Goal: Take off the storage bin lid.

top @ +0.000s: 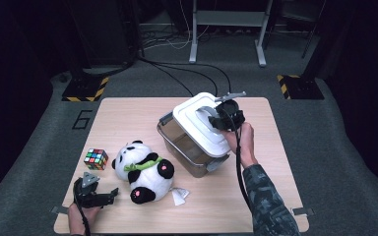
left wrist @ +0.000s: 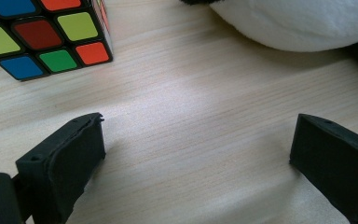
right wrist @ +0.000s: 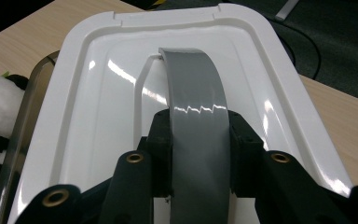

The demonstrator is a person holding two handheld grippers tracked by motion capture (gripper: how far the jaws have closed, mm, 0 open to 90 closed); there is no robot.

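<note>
The white lid (top: 200, 129) sits askew and tilted on the clear storage box (top: 187, 147) at the table's middle, its grey handle (right wrist: 196, 121) clamped between the right gripper's (right wrist: 199, 149) jaws. The left gripper (left wrist: 196, 149) rests near the table's front left corner with jaws wide apart on nothing, just beside the puzzle cube (left wrist: 42, 35) and plush panda (top: 142, 169)

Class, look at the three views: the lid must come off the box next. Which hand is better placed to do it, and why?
The right. Its tongs are already clamped on the lid's grey handle, above the box. The left tongs stand open and empty over the table, between the cube and the panda.
</note>
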